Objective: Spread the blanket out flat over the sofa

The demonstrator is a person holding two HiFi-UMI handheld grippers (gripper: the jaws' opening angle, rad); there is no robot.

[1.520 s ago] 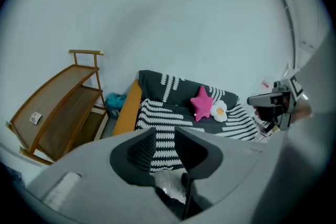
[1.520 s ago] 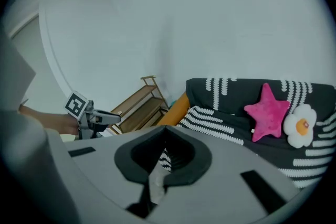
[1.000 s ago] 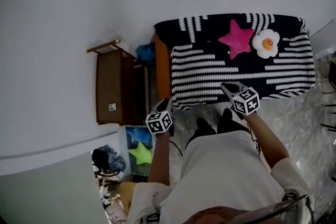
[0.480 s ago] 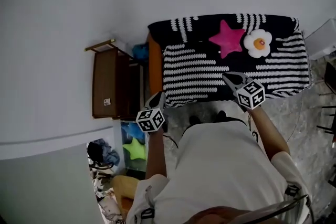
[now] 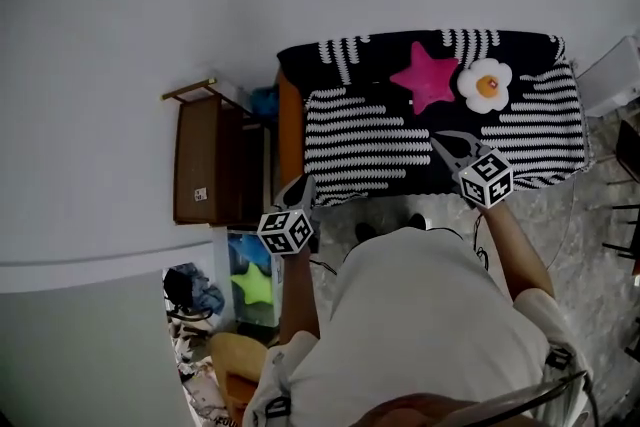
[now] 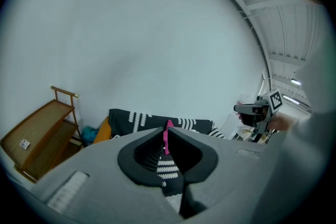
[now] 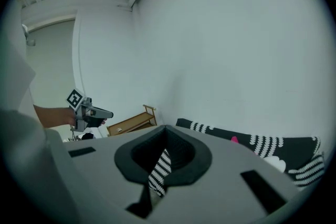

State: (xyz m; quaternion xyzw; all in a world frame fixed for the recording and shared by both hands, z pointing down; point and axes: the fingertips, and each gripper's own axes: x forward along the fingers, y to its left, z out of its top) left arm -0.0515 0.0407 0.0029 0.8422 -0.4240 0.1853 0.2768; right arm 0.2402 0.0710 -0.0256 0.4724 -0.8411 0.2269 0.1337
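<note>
The black blanket with white stripes [image 5: 440,130] lies over the sofa's seat and back. My left gripper [image 5: 302,185] is at the blanket's front left corner. In the left gripper view its jaws [image 6: 167,136] stand together, with a strip of striped fabric [image 6: 167,171] between them. My right gripper [image 5: 441,139] hovers over the seat's front half. In the right gripper view it [image 7: 165,127] is shut on a narrow striped fold [image 7: 160,168]. Each gripper shows in the other's view: the right [image 6: 257,110] and the left [image 7: 89,112].
A pink star cushion [image 5: 425,75] and a white flower cushion [image 5: 485,85] rest on the sofa back. The orange sofa arm [image 5: 290,130] adjoins a wooden rack [image 5: 205,160]. A green star cushion [image 5: 255,287] and clutter [image 5: 195,300] lie on the floor at left.
My right gripper has moved right and farther over the seat. My left gripper stays by the front left corner. The person's body has shifted back a little.
</note>
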